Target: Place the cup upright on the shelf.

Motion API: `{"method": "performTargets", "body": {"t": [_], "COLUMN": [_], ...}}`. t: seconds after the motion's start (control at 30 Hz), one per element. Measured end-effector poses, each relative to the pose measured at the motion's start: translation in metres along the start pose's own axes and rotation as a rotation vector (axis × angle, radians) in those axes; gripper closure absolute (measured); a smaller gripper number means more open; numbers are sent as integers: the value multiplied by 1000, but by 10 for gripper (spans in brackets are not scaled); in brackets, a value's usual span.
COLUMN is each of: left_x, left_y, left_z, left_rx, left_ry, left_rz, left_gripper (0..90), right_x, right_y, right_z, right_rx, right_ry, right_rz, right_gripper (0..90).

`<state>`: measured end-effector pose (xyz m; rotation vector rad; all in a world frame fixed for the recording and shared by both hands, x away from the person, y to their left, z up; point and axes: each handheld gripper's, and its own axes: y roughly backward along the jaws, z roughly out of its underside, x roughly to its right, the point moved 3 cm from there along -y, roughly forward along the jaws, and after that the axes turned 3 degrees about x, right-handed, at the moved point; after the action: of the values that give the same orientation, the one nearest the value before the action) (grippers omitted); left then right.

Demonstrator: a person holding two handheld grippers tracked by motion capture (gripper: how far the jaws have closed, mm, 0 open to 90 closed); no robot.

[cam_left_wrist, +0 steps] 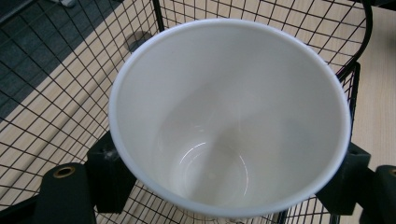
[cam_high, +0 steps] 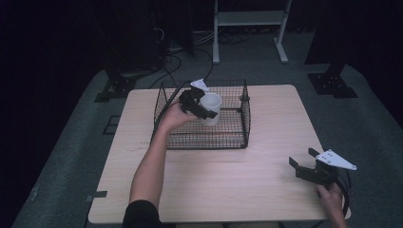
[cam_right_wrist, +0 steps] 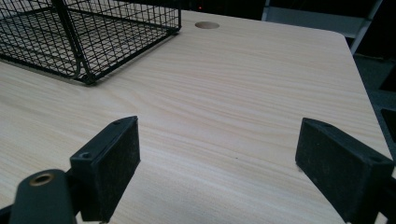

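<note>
A white cup [cam_high: 211, 109] hangs inside the black wire basket [cam_high: 237, 137], above its floor, held by my left gripper [cam_high: 203, 110], which is shut on its sides. In the left gripper view the cup [cam_left_wrist: 229, 116] is seen from above, empty, with a black jaw pressed against each side. My right gripper [cam_high: 303, 160] rests near the table's front right corner with nothing in it. In the right gripper view my right gripper [cam_right_wrist: 233, 163] stands wide open over bare wood.
The light wooden table [cam_high: 209, 185] carries the basket at its back middle. A corner of the basket [cam_right_wrist: 84, 70] and a round hole in the tabletop [cam_right_wrist: 207, 24] lie ahead of the right gripper. Grey carpet, cables and a white frame's legs [cam_high: 216, 42] lie beyond.
</note>
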<state>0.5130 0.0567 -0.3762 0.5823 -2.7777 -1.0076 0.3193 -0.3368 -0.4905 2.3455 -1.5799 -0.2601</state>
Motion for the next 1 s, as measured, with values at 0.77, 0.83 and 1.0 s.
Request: {"method": "performTargets", "body": {"t": [0.77, 0.83, 1.0], "left_x": [-8, -9, -10], "left_y": [-32, -34, -39], "left_z": [13, 14, 17], "left_rx": [-91, -88, -107], "left_ry": [25, 24, 23], "left_rz": [11, 12, 11], "left_gripper": [211, 210, 211], "right_x": [0, 0, 0], "right_y": [0, 0, 0], "right_z": [0, 0, 0], "right_rx": [4, 6, 6], "right_ry": [1, -1, -1], "right_rz": [-1, -1, -1], "right_gripper": [131, 131, 131]}}
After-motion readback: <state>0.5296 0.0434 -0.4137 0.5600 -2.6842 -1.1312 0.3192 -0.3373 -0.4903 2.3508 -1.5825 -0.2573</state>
